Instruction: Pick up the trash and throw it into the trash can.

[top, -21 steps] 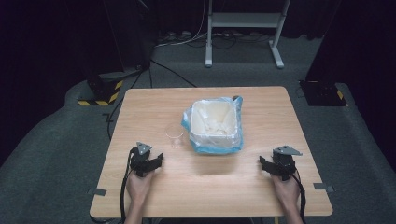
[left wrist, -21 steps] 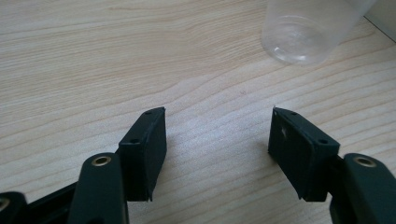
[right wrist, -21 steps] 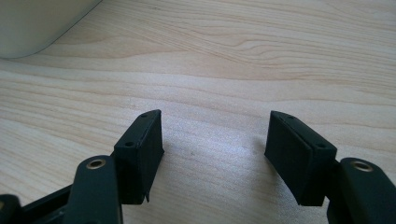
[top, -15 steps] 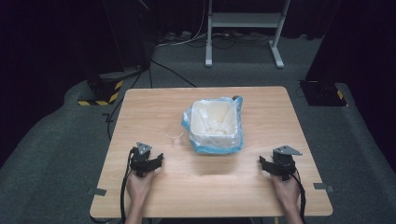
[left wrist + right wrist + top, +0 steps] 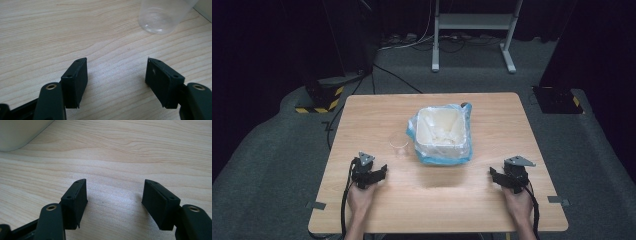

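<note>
1. Bin (image 5: 441, 134), a white square container lined with a blue plastic bag (image 5: 464, 150), is sitting upright near the middle of the desk (image 5: 377, 107), slightly toward the far edge, its open mouth facing up; being square, it is showing no clear long axis.
2. Just beside the bin's left side, a clear plastic cup (image 5: 398, 142) is standing upright, mouth up.
3. Near the desk's near-left corner, the left gripper (image 5: 378, 171) is resting with its fingers (image 5: 75, 81) spread apart and holding nothing, pointing toward the cup.
4. Toward the near-right corner, the right gripper (image 5: 495, 176) is lying with its fingers (image 5: 160, 202) apart and empty, the bin's wall appearing at the upper left of its view.
</note>
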Demonstrator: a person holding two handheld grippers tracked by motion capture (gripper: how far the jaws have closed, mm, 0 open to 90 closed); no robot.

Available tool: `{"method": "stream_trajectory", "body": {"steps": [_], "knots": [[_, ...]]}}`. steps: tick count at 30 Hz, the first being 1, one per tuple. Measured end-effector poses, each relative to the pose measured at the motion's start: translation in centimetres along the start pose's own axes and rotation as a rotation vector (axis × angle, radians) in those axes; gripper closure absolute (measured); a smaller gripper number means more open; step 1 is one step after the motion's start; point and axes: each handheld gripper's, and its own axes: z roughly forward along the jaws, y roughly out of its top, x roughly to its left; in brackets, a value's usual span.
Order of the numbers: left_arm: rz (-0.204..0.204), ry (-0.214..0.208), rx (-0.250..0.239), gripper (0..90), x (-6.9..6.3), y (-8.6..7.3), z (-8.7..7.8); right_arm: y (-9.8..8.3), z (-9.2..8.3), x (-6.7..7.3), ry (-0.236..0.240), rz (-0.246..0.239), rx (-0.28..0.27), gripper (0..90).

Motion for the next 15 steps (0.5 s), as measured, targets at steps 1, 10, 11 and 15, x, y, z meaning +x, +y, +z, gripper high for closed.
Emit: {"method": "stream_trajectory", "body": {"steps": [1, 10, 11, 15], "knots": [[0.0, 0.0, 0.0, 34.6, 0.0, 0.0, 0.0, 0.0, 0.0, 0.0, 0.0, 0.0, 0.0, 36.0], [0.005, 0.004, -0.002, 36.1, 0.0, 0.0, -0.1, 0.0, 0.0, 0.0, 0.0, -0.002, 0.0, 36.0], [0.007, 0.002, -0.021, 37.4, 0.0, 0.1, -0.4, 0.0, 0.0, 0.0, 0.0, -0.002, 0.0, 36.0], [0.0, -0.021, -0.066, 37.7, -0.4, 1.0, -1.6, 0.0, 0.0, 0.0, -0.001, -0.002, 0.001, 36.0]]}}
